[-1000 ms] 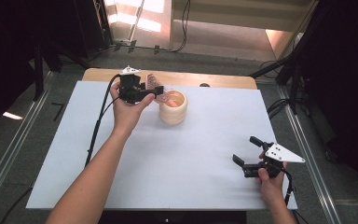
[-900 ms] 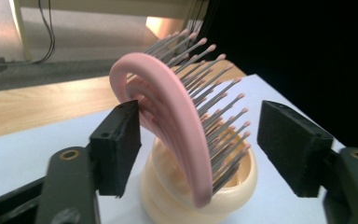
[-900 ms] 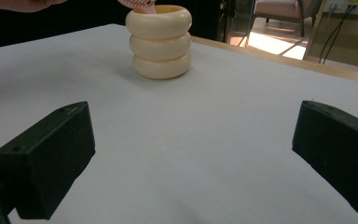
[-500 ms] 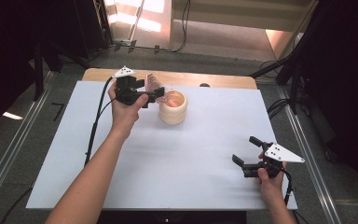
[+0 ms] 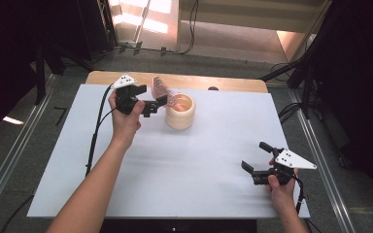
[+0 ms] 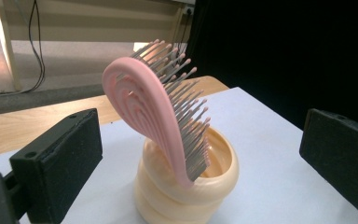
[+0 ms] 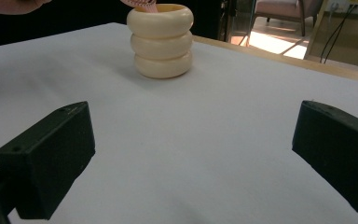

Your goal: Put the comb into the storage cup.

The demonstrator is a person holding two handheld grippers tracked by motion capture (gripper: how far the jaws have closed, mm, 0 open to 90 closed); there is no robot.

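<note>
Left gripper (image 5: 154, 104) w/ jaws wide apart, nothing between them: I had just let go of the pink hairbrush (image 6: 161, 114) and drawn back. A sec earlier my jaws sat right at the cup's rim; half a sec earlier they were already backing off; at this moment they stood clear on the near-left side of the cup, w/ open table between pads and brush.

Just ahead of my left jaws, the brush stood in the cream ribbed cup (image 6: 186, 186), handle end down inside, paddle head leaning up and out over the rim toward the far-left, bristles facing away from the lean. It touched the cup's inner wall and rested on its own, no support from me. My read: the placing step was done, brush stowed; remaining risk was the top-heavy lean tipping it or the cup, though both looked settled.

Right gripper (image 5: 260, 167) lay well apart from all this, near the table's front-right corner, jaws likewise spread w/ only white table cover (image 7: 205, 140) between them. It sat in the same spot as a sec earlier, idle. Far ahead of its pads, across bare cover, stood the cup w/ a sliver of pink at the rim.

Beyond the cup: wooden table edge (image 5: 223, 82), then floor and cables.
</note>
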